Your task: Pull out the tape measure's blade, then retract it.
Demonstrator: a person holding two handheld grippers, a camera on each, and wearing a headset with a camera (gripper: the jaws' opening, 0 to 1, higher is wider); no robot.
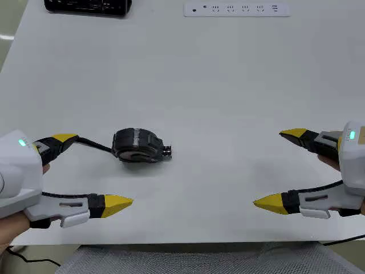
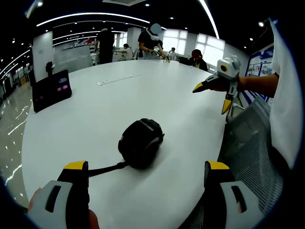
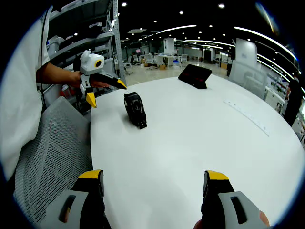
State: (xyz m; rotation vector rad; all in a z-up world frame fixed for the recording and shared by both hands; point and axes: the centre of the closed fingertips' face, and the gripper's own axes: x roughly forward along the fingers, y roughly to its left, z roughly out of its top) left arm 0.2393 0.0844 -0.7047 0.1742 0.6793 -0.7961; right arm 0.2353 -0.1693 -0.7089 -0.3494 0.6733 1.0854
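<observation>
A black tape measure (image 1: pixel 137 146) lies on the white table (image 1: pixel 217 80), its blade hook pointing right and a black wrist strap trailing left. In the left gripper view the tape measure (image 2: pixel 140 141) sits just ahead of the jaws. My left gripper (image 1: pixel 96 171) stands open just left of the tape measure, its yellow tips apart. Far to the right, my right gripper (image 1: pixel 283 169) is open too, with nothing between its fingers. The right gripper view shows the tape measure (image 3: pixel 135 109) at a distance, beside the left gripper (image 3: pixel 104 89).
A white power strip (image 1: pixel 236 9) lies at the table's far edge and a black device (image 1: pixel 88 5) at the far left. A mesh chair (image 1: pixel 188 260) sits below the near table edge. People stand in the background of the left gripper view.
</observation>
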